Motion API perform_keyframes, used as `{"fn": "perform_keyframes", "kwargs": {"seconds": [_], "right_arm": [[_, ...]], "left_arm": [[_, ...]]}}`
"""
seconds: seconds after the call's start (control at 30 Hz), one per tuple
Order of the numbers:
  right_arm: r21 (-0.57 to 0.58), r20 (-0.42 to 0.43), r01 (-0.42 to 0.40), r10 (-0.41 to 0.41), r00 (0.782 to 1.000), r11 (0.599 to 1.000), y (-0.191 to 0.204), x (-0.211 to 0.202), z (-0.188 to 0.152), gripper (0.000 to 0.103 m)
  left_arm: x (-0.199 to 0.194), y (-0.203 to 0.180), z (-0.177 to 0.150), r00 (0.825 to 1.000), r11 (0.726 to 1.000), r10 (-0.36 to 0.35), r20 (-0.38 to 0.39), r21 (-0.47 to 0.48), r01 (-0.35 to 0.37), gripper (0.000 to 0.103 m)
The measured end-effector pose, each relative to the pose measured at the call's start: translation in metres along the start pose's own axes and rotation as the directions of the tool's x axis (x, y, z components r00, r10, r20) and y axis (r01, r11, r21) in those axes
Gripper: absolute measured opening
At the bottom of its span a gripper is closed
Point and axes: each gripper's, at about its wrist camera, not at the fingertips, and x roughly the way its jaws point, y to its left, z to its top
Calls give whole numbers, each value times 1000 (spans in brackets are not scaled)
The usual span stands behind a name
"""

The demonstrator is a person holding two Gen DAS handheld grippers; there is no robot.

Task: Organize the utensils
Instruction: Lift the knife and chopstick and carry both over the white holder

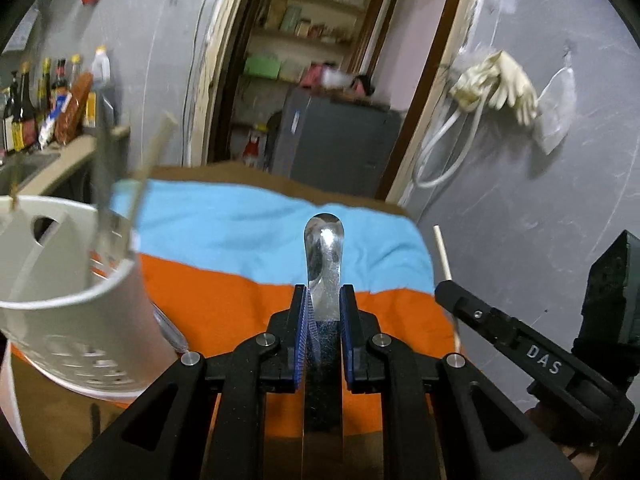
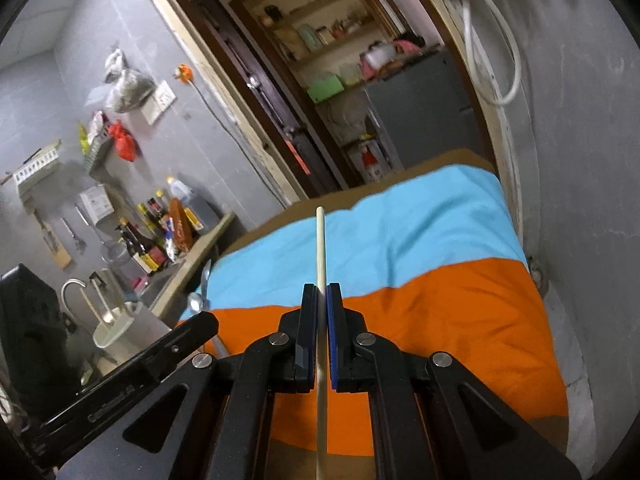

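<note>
My left gripper (image 1: pixel 324 294) is shut on a shiny metal utensil handle (image 1: pixel 325 260) that points forward above the blue and orange cloth (image 1: pixel 224 240). A white utensil holder (image 1: pixel 68 280) stands at the left with a wooden chopstick (image 1: pixel 154 160) and metal utensils in it. My right gripper (image 2: pixel 321 292) is shut on a pale wooden chopstick (image 2: pixel 320 248), held above the same cloth (image 2: pixel 440 280). The right gripper also shows at the right of the left wrist view (image 1: pixel 448 290), with its chopstick (image 1: pixel 442 252). The holder shows at the lower left of the right wrist view (image 2: pixel 116 332).
A counter with a sink (image 1: pixel 24 168) and sauce bottles (image 1: pixel 24 112) lies to the left. A doorway with shelves and a grey cabinet (image 1: pixel 336 140) is beyond the table. A grey wall with hanging gloves (image 1: pixel 500 80) is close on the right.
</note>
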Motion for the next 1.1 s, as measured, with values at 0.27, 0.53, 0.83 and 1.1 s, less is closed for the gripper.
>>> {"fn": "perform_keyframes", "kwargs": {"seconds": [0.27,0.53,0.83,1.1], "right_arm": [[-38,122,-62,66,990,997,34,-22,7,3],[-123,253,-119,147,956,985,85,-39,25,3],[-212,338,-187,251,907,959,146,-44,40,3],[-214,407,-289,354,842,933,183,-14,40,3]], "left_arm": [[-47,1,5,992,999,-29,126,25,26,12],[-105,16,23,969,998,-60,240,40,52,12],[-157,60,56,936,998,-49,350,-16,58,12],[-176,138,78,890,995,48,454,-100,-3,12]]}}
